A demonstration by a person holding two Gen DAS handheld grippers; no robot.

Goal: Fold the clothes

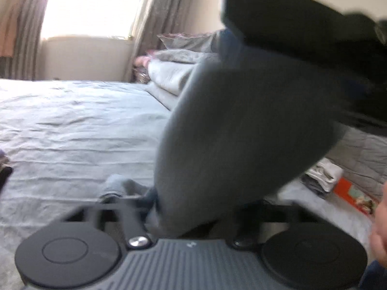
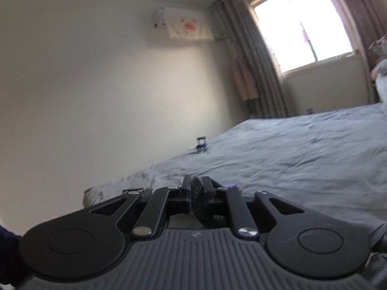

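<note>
The left claw (image 1: 193, 207) is almost buried: a grey garment (image 1: 241, 133) rises straight out of its jaws, which are pinched narrow on the cloth, and fills most of that view. At the top the garment runs up to a dark blurry shape that I can't identify. The right claw (image 2: 197, 191) looks mostly closed, with something dark and ribbed sitting between its fingers, but I can't tell what that is. Only the left view shows the garment; only the right one shows the air conditioner (image 2: 183, 27) up on the wall and a small dark gadget (image 2: 200, 145) out past the claw on the bed (image 2: 302, 157). There's one window (image 2: 302, 24) with curtains on both sides. Off to the left claw's right are one folded stack (image 1: 321, 175) and an orange box (image 1: 353, 194).
</note>
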